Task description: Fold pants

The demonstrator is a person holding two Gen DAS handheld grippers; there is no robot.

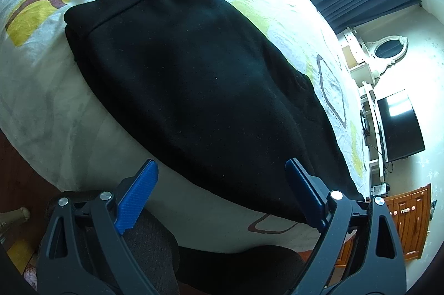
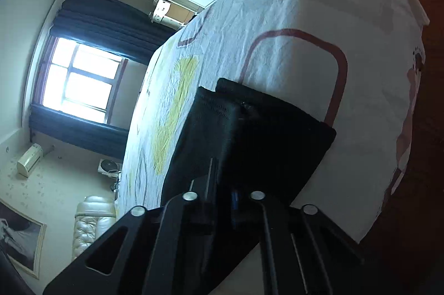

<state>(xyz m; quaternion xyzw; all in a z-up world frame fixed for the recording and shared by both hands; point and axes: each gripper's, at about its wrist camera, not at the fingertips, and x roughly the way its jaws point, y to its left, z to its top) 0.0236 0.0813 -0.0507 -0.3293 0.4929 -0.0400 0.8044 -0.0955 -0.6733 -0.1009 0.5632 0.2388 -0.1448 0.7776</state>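
Observation:
Black pants (image 1: 194, 89) lie folded lengthwise on the patterned bed sheet (image 1: 50, 100), waistband at the far upper left. My left gripper (image 1: 222, 170) is open, its blue pads (image 1: 138, 195) apart over the near edge of the pants, touching nothing. In the right wrist view the pants (image 2: 249, 134) run away from the camera, with a doubled hem end at the far side. My right gripper (image 2: 222, 184) is shut on the near edge of the black fabric, which hides the fingertips.
The bed edge (image 1: 83, 184) curves down to a dark wood floor at the lower left. A window with dark curtains (image 2: 83, 78), a white dresser with an oval mirror (image 1: 388, 50), a television (image 1: 402, 125) and a wooden cabinet (image 1: 410, 214) stand around the room.

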